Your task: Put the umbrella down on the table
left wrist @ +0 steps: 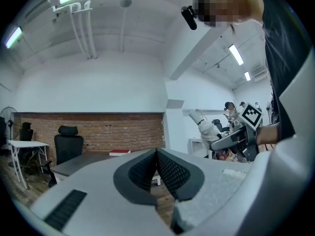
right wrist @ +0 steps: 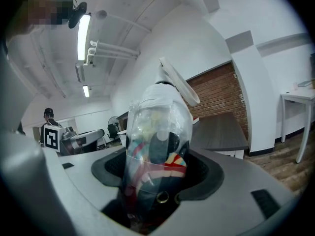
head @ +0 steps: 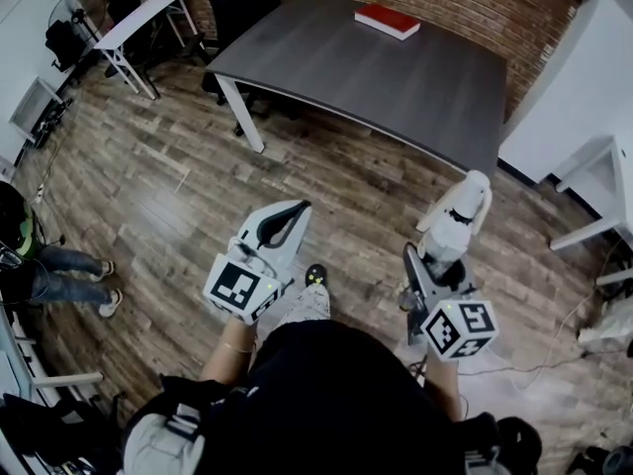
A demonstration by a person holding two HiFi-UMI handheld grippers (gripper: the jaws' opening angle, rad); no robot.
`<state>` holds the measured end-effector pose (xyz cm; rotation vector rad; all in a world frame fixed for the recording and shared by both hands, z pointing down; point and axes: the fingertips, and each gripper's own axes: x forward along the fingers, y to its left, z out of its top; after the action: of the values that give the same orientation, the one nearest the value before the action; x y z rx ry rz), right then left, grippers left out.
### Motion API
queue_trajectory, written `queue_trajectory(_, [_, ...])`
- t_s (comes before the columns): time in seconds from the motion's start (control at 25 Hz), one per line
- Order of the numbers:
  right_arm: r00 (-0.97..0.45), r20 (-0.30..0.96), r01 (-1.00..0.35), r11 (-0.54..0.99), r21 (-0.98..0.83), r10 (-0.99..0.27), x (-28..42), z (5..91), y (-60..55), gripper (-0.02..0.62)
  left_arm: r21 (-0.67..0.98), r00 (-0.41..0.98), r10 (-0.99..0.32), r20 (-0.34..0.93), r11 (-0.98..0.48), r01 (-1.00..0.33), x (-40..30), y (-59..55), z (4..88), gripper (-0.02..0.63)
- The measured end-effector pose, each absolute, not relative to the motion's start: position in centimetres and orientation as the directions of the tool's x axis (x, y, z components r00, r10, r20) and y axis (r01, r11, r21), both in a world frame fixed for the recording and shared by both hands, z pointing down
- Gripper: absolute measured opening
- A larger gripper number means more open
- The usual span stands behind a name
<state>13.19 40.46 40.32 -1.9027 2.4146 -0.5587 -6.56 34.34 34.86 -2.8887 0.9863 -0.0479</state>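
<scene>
Now my right gripper [right wrist: 156, 181] clamps the plastic-wrapped umbrella [right wrist: 157, 132] between its fingers [right wrist: 202, 176]; my left gripper [left wrist: 156, 154] is closed, empty.

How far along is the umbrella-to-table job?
Done: the umbrella, wrapped in clear plastic, is clamped in the right gripper. In hand: it is held above the wood floor, short of the table. Left to do: reach the table, lay the umbrella on its bare top clear of the red book, and release. The left gripper is shut and empty.
</scene>
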Motion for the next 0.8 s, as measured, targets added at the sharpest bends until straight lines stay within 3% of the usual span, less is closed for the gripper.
queue_trajectory(0.8, [-0.273,0.264,-0.937,0.194,-0.291,-0.925,9.6,40.6,26.5,0.294,-0.077,0.709,-0.705,0.029,-0.709,-0.702,-13.7,19.2,36.2,-0.003])
